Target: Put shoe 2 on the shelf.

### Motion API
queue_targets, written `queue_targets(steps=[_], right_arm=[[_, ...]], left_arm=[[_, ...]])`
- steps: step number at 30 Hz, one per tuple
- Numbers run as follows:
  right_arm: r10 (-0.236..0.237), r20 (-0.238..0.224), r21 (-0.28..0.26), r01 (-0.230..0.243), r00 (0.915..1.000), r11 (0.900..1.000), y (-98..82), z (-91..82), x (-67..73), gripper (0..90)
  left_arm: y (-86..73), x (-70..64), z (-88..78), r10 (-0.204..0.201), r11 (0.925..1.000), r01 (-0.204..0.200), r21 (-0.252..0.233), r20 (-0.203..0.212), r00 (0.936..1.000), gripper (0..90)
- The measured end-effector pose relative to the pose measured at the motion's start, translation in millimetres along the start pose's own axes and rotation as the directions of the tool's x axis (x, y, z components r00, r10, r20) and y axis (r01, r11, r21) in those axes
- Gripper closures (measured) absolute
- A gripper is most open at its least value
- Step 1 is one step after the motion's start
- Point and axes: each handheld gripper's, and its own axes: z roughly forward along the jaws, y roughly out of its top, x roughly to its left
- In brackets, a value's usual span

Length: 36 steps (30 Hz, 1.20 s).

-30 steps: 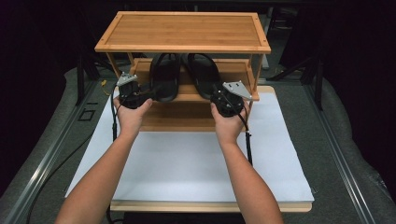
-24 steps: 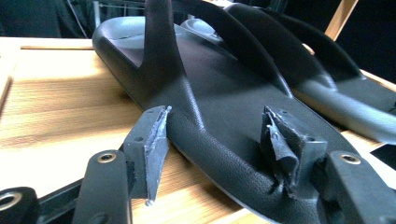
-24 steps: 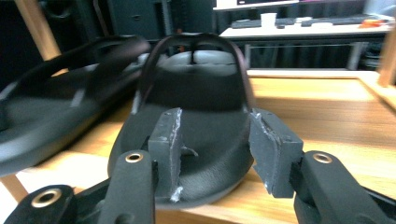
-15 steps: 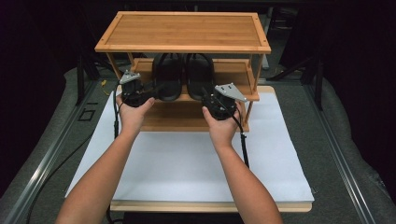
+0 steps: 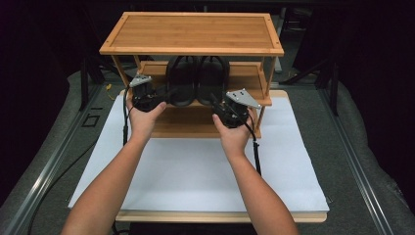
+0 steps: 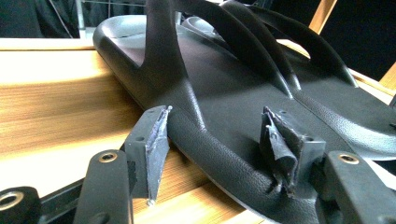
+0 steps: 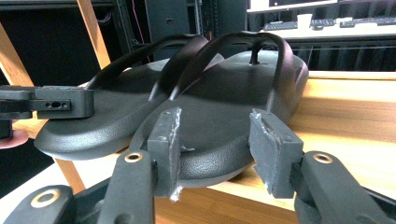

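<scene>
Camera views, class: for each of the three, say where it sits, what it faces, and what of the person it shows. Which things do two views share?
High view: above the table, looking down on the wooden rack, forearms and both hands.
Left gripper view: on the left gripper, jaws astride the left sandal.
Right gripper view: on the right gripper, facing the right sandal.
Shared: both sandals.

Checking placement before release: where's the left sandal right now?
In the high view the left sandal lies on the rack's middle shelf, under the top board, side by side with the right sandal; the left gripper is at its heel.
</scene>
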Motion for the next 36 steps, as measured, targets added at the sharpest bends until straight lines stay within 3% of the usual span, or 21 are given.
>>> queue_targets(steps=[6,25,36], right_arm=[[0.011,-0.003,0.009,-0.011,0.9999,1.000,1.7,-0.5,-0.6,54.7],[0.011,-0.036,0.047,-0.009,0.9993,0.999,7.8,-6.5,-9.8,53.0],[-0.006,-0.044,0.053,0.008,0.9990,0.999,13.5,-11.7,-14.7,53.0]], left_arm=[[-0.5,-2.5,-0.9,0.011,0.9999,-0.011,-0.004,-0.020,0.9997,41.6],[2.7,-8.3,-8.3,0.020,0.9989,-0.021,-0.041,-0.009,0.9998,40.3],[6.1,-5.4,-15.0,0.026,0.9983,-0.027,-0.052,-0.025,0.9993,42.6]])
